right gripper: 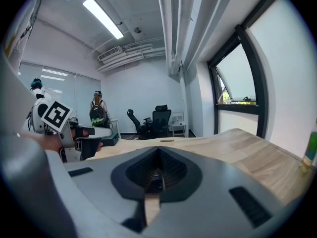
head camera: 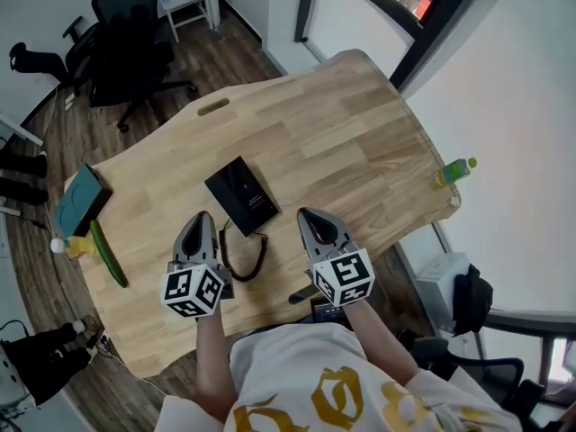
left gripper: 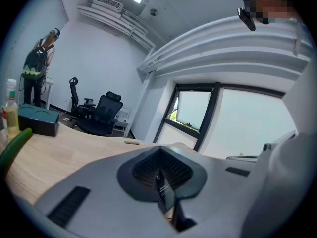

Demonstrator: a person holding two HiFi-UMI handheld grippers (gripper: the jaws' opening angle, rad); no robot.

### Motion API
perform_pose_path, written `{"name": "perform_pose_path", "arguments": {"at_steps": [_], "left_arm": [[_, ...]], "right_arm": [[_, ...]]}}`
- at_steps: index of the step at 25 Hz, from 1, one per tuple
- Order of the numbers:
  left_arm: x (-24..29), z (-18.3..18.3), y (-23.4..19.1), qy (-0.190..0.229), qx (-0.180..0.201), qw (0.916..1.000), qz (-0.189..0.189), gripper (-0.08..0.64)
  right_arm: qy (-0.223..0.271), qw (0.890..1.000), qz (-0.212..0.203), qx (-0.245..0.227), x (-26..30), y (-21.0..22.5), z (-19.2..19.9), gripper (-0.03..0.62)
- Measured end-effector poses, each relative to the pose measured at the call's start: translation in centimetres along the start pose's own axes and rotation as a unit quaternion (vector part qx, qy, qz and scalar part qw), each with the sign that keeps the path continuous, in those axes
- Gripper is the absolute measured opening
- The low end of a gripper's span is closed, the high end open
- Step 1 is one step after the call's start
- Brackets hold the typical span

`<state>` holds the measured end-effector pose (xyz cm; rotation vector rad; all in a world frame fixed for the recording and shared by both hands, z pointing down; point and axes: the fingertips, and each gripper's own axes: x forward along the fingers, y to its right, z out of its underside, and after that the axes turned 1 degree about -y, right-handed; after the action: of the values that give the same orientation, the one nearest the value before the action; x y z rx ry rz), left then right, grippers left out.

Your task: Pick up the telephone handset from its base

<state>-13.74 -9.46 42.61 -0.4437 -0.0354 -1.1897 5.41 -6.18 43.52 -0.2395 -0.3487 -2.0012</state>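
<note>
The black telephone [head camera: 239, 193] lies flat on the wooden table [head camera: 360, 142]. I cannot tell its handset apart from the base. A coiled black cord [head camera: 245, 261] loops from it toward me. My left gripper [head camera: 202, 216] hovers just left of the phone's near end, jaws shut and empty. My right gripper [head camera: 306, 212] hovers to the phone's right, jaws together with nothing in them. In the left gripper view, the left gripper [left gripper: 159, 175] is closed to a slit. In the right gripper view, the right gripper [right gripper: 158, 175] looks the same, with the left gripper [right gripper: 67, 128] off to its left.
A teal box [head camera: 79, 201], a yellow-capped bottle [head camera: 70, 246] and a long green item [head camera: 108, 253] sit at the table's left end. A green bottle [head camera: 454, 171] stands at the right edge. Office chairs [head camera: 126, 34] stand beyond the table. A dark object [head camera: 301, 295] lies under my right hand.
</note>
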Motion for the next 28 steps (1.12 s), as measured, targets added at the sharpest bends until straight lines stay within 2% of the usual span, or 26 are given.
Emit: {"name": "perform_pose_path", "arguments": {"at_steps": [7, 11, 28], "left_arm": [[0.9, 0.4, 0.0, -0.003, -0.005, 1.0, -0.006, 0.006], [1.0, 0.7, -0.4, -0.005, -0.021, 0.9997, -0.008, 0.005], [3.8, 4.9, -2.5, -0.066, -0.052, 0.9963, -0.018, 0.005]], "right_arm": [[-0.002, 1.0, -0.012, 0.002, 1.3, 0.3, 0.0, 0.005], [-0.01, 1.0, -0.013, 0.006, 2.0, 0.6, 0.4, 0.005], [-0.059, 0.998, -0.028, 0.02, 5.9, 1.4, 2.9, 0.005]]}}
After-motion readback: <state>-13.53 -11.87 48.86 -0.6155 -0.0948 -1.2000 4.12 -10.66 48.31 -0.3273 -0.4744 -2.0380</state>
